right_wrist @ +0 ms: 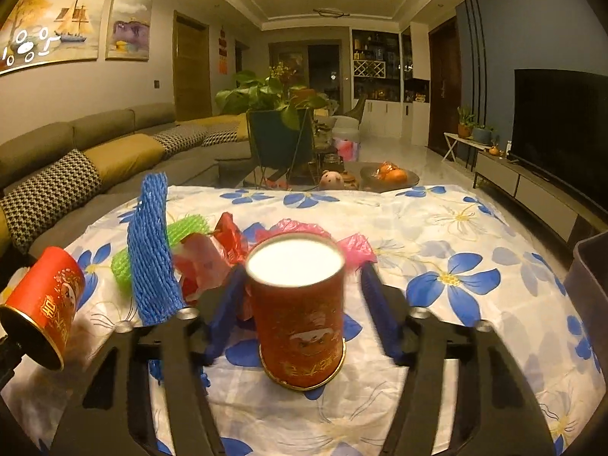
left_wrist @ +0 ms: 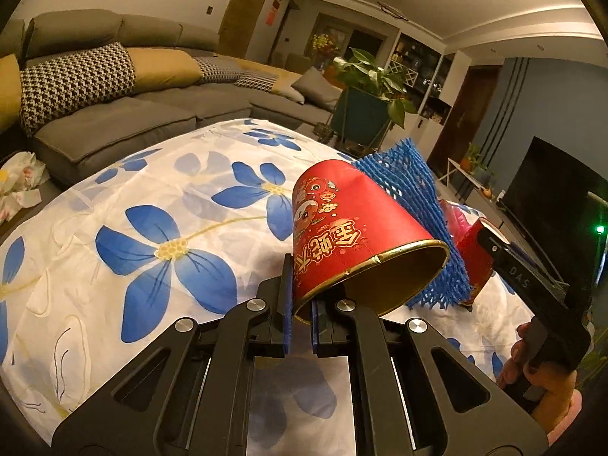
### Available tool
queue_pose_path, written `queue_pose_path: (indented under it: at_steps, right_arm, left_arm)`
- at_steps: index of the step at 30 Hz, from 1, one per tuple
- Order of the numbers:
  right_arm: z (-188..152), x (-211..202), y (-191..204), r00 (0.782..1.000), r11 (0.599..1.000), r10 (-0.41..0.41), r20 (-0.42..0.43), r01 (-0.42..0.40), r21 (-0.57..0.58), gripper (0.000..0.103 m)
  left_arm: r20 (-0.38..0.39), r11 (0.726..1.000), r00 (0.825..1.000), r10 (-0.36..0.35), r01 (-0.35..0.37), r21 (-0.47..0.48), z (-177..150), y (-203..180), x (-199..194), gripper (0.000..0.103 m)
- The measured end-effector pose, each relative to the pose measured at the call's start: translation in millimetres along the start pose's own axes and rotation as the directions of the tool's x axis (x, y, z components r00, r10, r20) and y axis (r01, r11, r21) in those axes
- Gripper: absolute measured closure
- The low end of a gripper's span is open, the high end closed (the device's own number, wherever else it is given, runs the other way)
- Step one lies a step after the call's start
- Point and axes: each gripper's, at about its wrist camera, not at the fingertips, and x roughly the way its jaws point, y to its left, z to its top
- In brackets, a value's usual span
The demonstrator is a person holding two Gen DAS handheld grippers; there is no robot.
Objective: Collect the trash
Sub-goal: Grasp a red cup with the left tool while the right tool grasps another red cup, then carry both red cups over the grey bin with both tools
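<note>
White cloth printed with blue flowers (right_wrist: 437, 235) covers the table. On it lie blue foam netting (right_wrist: 152, 258), green netting (right_wrist: 186, 228) and pink plastic scraps (right_wrist: 353, 247). The left gripper (left_wrist: 300, 315) pinches the rim of a tilted red paper cup (left_wrist: 353, 235), lifted. The right gripper (right_wrist: 300, 292) gapes wide around a second red cup (right_wrist: 300, 323), standing upside down, untouched.

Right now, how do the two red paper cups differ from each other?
The cup in the left gripper is lifted and tilted, its rim pinched; the second red cup stands upside down on the floral tablecloth, between the open right gripper, untouched. Both share red printing and gold rims.
</note>
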Motion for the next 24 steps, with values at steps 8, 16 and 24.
queue_pose_path:
  at_steps: [8, 16, 24]
  right_arm:
    - [0.5, -27.1, -9.7, 0.999, 1.000, 0.003, 0.052, -0.003, 0.009, 0.051]
    - [-3.7, -69.5, -36.3, 0.996, 1.000, -0.012, 0.093, 0.010, 0.029, 0.051]
    - [-10.4, -111.8, -64.4, 0.990, 0.998, -0.046, 0.130, 0.041, 0.042, 0.051]
  left_arm:
    - [0.020, 0.999, 1.000, 0.011, -0.012, 0.034, 2.7, -7.9, -6.6, 0.097]
    - [0.045, 0.997, 0.999, 0.007, -0.010, 0.077, 2.3, -31.6, -17.9, 0.097]
    - [0.058, 0.992, 0.998, -0.009, 0.001, 0.126, 0.4, -60.1, -26.5, 0.097]
